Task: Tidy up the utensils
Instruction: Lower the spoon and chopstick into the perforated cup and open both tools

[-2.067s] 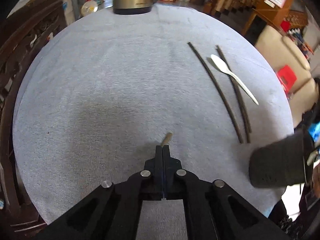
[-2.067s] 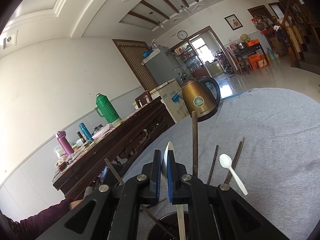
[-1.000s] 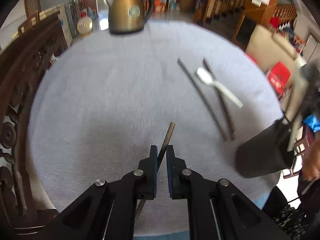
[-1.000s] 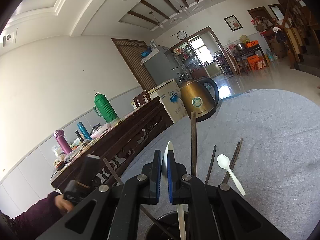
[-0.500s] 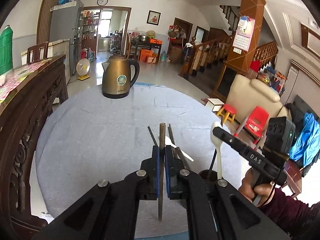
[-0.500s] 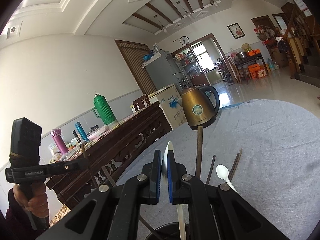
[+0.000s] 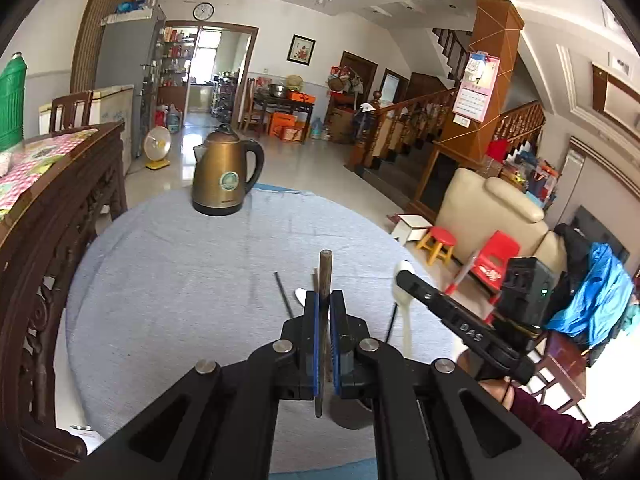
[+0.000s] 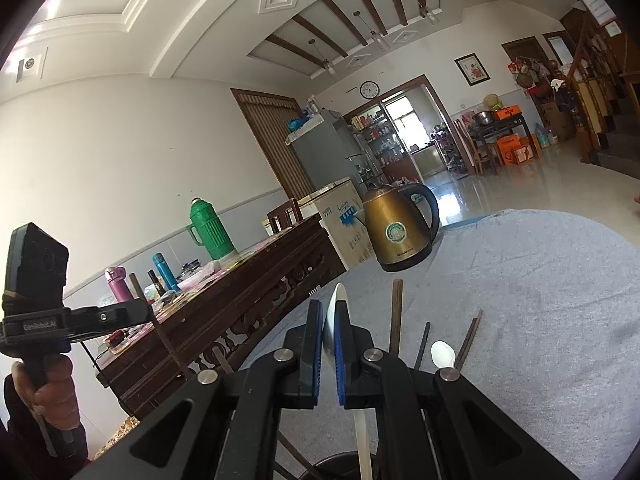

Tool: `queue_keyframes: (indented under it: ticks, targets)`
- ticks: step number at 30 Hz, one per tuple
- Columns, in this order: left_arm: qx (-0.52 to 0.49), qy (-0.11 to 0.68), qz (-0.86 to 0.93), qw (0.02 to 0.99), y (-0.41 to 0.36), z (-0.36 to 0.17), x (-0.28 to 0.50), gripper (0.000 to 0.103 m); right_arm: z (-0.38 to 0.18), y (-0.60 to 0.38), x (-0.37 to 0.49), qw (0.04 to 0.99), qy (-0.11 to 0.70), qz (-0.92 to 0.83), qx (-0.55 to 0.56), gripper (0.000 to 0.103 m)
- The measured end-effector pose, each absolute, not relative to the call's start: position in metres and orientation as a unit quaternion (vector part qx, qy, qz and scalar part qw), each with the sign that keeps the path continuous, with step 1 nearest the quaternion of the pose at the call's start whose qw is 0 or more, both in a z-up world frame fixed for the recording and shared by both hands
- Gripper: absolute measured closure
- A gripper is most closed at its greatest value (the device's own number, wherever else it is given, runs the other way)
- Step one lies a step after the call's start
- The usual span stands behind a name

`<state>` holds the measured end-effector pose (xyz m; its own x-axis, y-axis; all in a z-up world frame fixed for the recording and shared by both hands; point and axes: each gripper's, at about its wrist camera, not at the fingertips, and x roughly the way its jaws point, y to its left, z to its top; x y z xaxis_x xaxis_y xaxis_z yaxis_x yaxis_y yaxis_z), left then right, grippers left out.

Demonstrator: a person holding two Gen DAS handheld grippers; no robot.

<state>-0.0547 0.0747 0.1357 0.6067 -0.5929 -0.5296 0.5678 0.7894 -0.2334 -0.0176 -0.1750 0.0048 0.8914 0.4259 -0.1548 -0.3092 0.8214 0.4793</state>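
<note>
My left gripper (image 7: pixel 324 308) is shut on a brown chopstick (image 7: pixel 324 276), held upright above the dark holder cup (image 7: pixel 352 416) at the table's near edge. My right gripper (image 8: pixel 329 320) is shut on a white plastic spoon (image 8: pixel 334 308) whose handle runs down into the cup (image 8: pixel 336 466). Another brown chopstick (image 8: pixel 396 316) stands in the cup. On the grey cloth lie two dark chopsticks (image 8: pixel 468 340) and a second white spoon (image 8: pixel 442 352). The right gripper with its spoon shows in the left wrist view (image 7: pixel 404 280).
A bronze kettle (image 7: pixel 224 172) stands at the far side of the round table (image 7: pixel 160 280). A dark carved wooden sideboard (image 8: pixel 240 280) with bottles runs along the left. A sofa and red stools (image 7: pixel 496 252) lie beyond the right edge.
My left gripper lifted the chopstick off the cloth, turned it upright and carried it over to the cup. My right gripper stayed at the cup holding the spoon.
</note>
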Motion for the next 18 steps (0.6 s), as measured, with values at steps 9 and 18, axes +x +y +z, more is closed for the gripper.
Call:
queue_keyframes:
  ticks: [9, 18]
  targets:
    - [-0.032, 0.298, -0.341, 0.891, 0.07, 0.138, -0.07, 0.098, 0.008, -0.178, -0.02, 0.947, 0.124, 0.194, 0.225, 0.097]
    - [-0.018, 0.278, -0.359, 0.891, 0.058, 0.139, -0.093, 0.098, 0.008, -0.176, -0.026, 0.948, 0.114, 0.199, 0.22, 0.097]
